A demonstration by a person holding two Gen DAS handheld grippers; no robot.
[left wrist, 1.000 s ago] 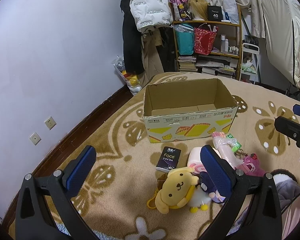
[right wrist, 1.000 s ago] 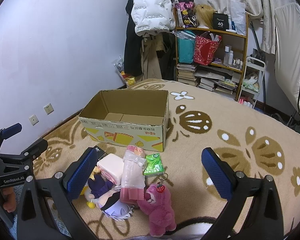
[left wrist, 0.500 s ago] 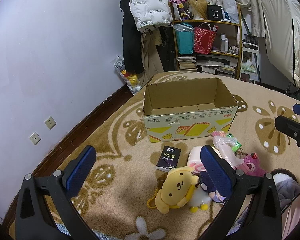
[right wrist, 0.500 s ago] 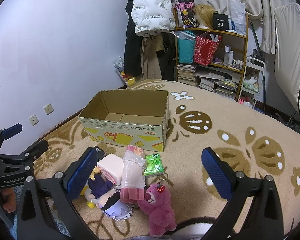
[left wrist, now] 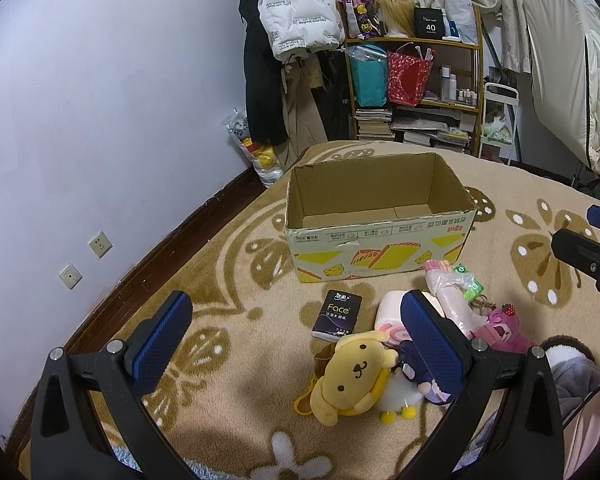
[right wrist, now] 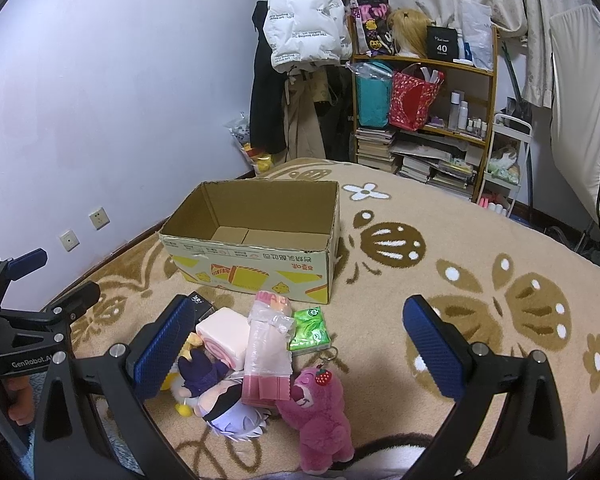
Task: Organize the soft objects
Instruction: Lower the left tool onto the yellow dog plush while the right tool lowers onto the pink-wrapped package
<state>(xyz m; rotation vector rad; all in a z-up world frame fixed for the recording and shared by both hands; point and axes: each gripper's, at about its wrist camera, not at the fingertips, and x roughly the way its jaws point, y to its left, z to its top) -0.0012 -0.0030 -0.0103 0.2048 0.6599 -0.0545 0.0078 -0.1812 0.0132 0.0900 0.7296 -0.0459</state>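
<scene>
A tan rug [right wrist: 480, 248] with brown and white flower shapes fills the middle and lower part of both views; its left edge meets a dark wooden baseboard [left wrist: 172, 240] under the pale wall. The right half of the rug in the right wrist view lies bare and open. A cluttered shelf [right wrist: 424, 120] and hanging coats [right wrist: 300, 40] close off the top centre.

The cardboard box [left wrist: 376, 216] sits open-topped at frame centre in the left wrist view, nothing showing inside it; its yellow-printed front wall faces the cameras, with bare rug all around its left and right sides.

Just below the box's front edge lies the cluster of soft things. The pink bear plush [right wrist: 320, 412] stands at lower centre of the right wrist view, touching a clear-wrapped pink pack [right wrist: 268, 348]. A yellow dog plush [left wrist: 352, 376] lies lower centre in the left wrist view, beside a purple-haired doll [right wrist: 224, 404]. A pink roll-cake cushion [right wrist: 226, 336], a black tissue pack [left wrist: 338, 314] and a green tissue pack [right wrist: 310, 330] complete the pile.

The left claw [left wrist: 296, 340] hovers with fingers spread wide, holding nothing. The right claw [right wrist: 300, 344] is likewise spread wide and empty above the pile.
</scene>
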